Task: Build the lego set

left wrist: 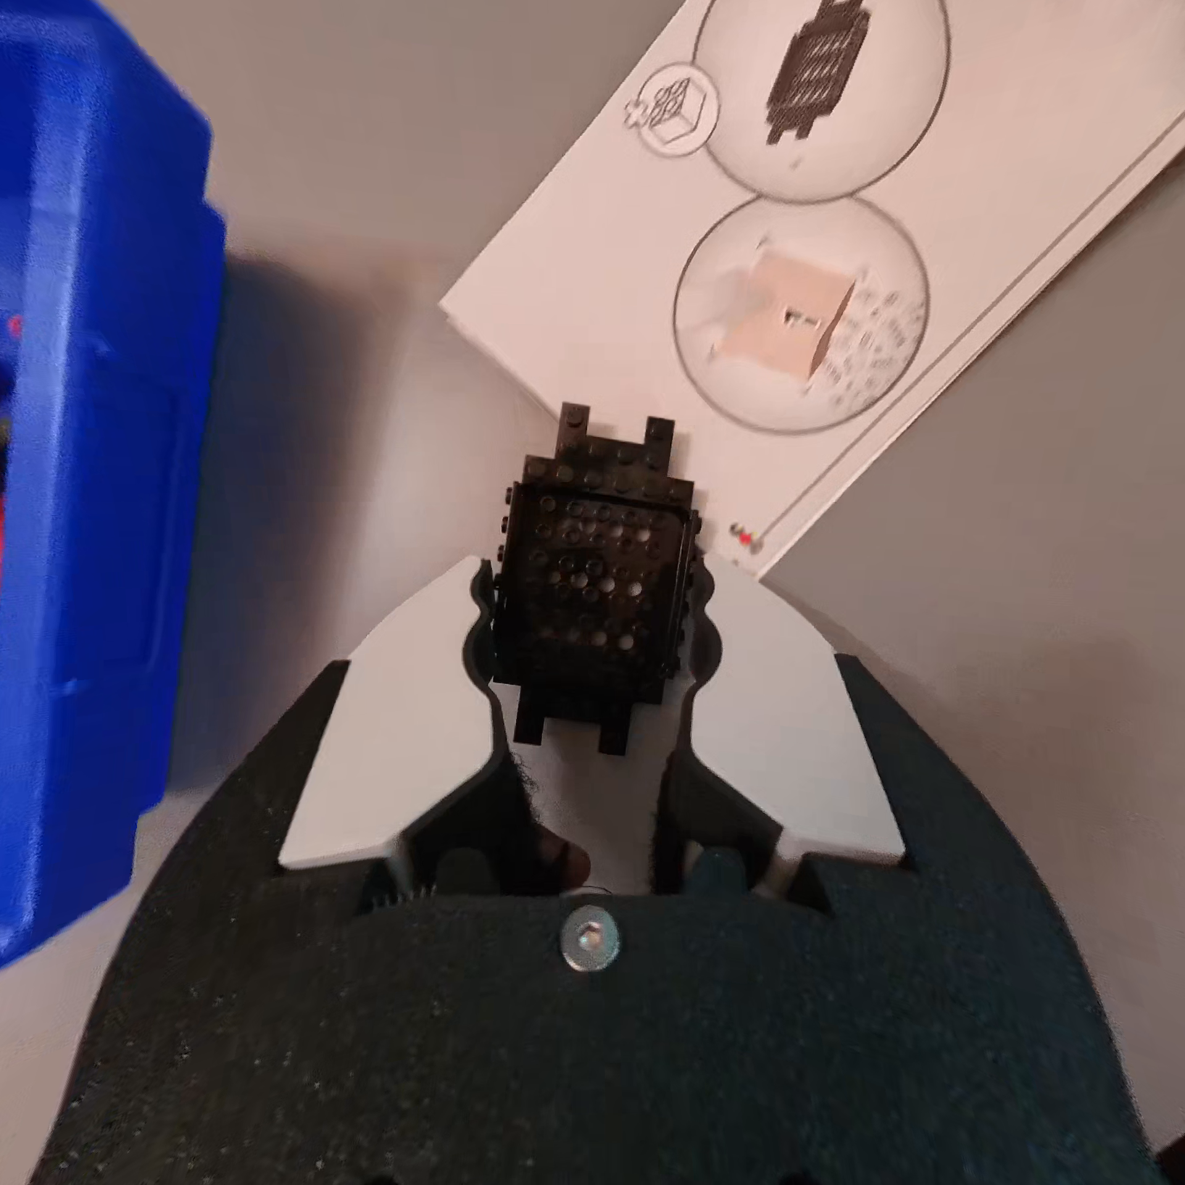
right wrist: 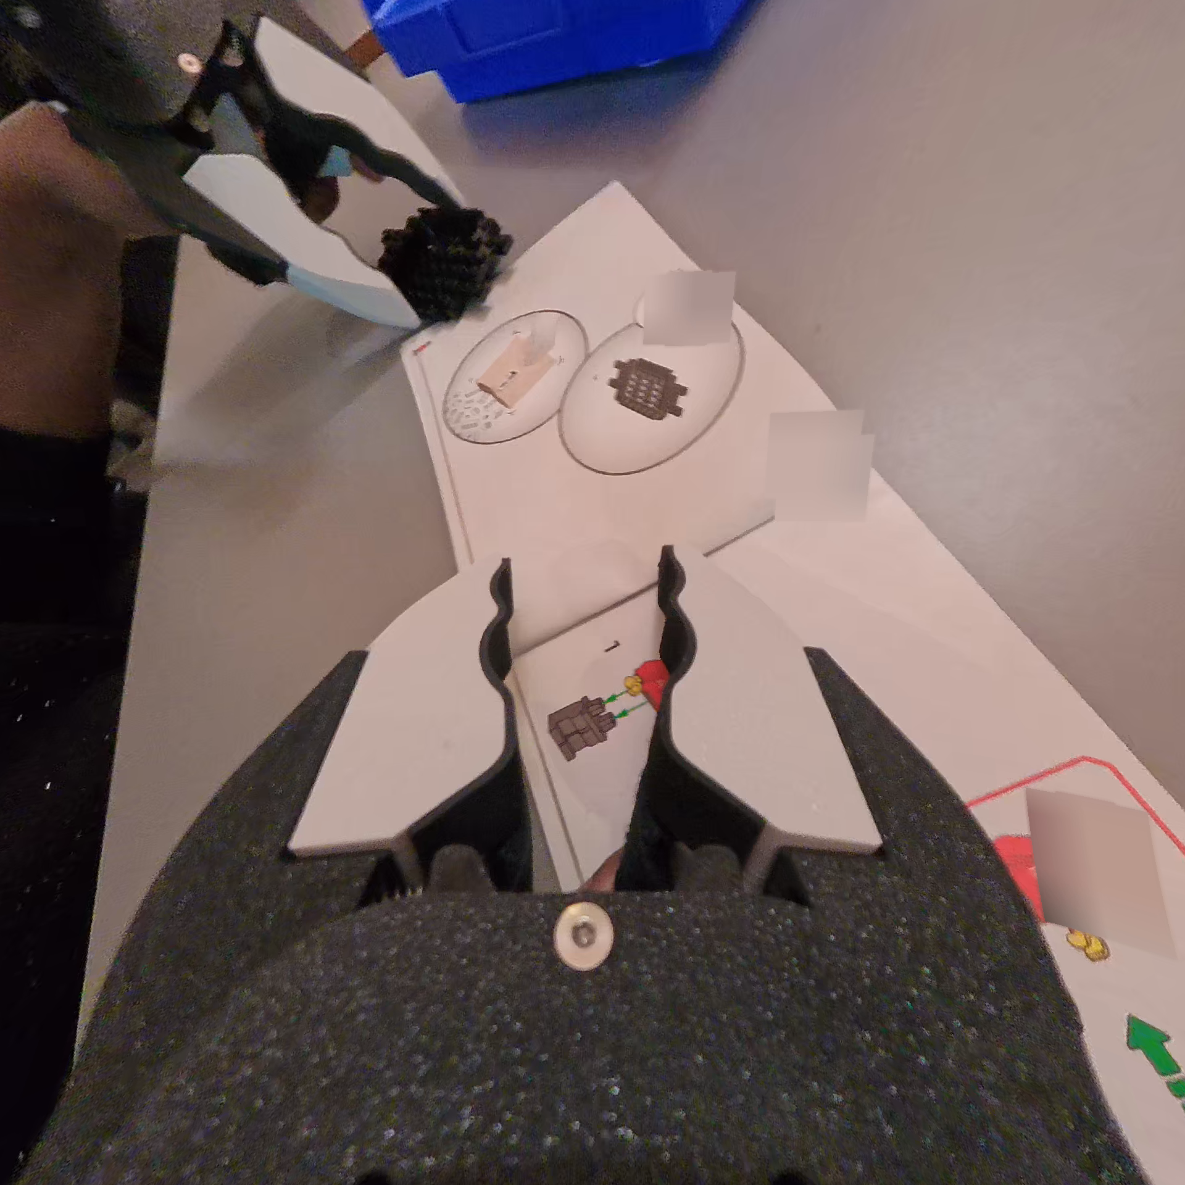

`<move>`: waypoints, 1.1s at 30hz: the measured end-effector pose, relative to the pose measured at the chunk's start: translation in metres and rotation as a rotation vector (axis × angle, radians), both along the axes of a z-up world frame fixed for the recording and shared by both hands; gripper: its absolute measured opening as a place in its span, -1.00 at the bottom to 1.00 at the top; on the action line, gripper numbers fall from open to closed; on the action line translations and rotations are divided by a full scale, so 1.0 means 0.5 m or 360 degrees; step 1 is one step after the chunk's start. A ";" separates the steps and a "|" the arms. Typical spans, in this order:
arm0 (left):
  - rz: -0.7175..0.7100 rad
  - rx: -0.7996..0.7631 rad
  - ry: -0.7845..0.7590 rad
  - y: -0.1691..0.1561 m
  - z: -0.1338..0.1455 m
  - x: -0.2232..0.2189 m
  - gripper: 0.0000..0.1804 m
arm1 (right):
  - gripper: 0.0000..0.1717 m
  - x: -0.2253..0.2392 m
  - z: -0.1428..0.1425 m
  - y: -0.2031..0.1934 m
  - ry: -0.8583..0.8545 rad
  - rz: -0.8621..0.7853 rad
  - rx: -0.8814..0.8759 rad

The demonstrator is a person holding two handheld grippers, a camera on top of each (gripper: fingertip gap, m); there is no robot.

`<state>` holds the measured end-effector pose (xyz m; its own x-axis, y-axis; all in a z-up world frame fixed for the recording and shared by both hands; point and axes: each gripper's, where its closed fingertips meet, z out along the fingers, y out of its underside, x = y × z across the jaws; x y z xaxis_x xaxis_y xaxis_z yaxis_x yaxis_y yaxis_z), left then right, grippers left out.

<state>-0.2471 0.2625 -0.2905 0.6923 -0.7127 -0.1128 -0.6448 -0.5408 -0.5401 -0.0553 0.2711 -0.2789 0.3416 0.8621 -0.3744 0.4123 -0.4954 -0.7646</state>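
My left gripper is shut on a black studded brick assembly. Both pads press on its sides and hold it above the grey table at the corner of a white instruction sheet. The same gripper shows at the upper left of the right wrist view with the black assembly at its tips, close over the sheet's corner. My right gripper is open with nothing between its fingers. It hovers over the instruction sheets, above a printed drawing of bricks.
A blue plastic bin stands at the left of the left wrist view and at the top of the right wrist view. A person's arm is at the left. The table's edge runs down the left side.
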 end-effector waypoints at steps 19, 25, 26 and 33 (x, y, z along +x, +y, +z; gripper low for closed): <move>-0.0693 0.0219 0.0016 0.059 -0.002 0.530 -0.98 | -0.48 0.401 0.143 -0.054 -0.0326 -0.0797 0.0371; -0.0725 -0.0043 -0.0168 -0.031 -0.004 0.502 -1.00 | -0.58 0.381 0.036 -0.116 -0.0301 -0.0636 0.0259; -0.0689 -0.0076 -0.0225 -0.047 -0.004 0.498 -1.00 | -0.60 0.374 0.026 -0.121 -0.0277 -0.0624 0.0253; -0.0745 -0.0003 -0.0300 -0.136 -0.002 0.488 -1.00 | -0.64 0.312 0.031 -0.156 -0.0195 -0.0431 0.0291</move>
